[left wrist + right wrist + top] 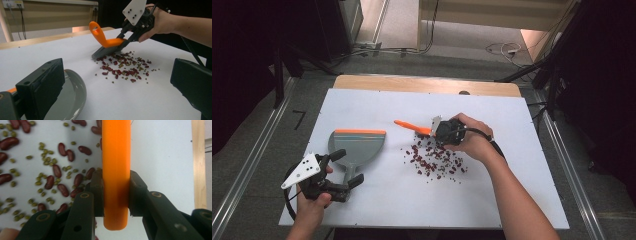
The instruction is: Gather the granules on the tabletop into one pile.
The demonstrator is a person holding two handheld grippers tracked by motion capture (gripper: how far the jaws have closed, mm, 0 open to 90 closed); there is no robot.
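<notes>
My right gripper (439, 131) clamps the orange brush (411, 126), bristles down at the far edge of the bean pile (434, 161). My left gripper (346, 167) has its jaws apart around the dustpan (357, 145) handle, left of the pile, with bare white table (512, 190) between them and beyond.
</notes>
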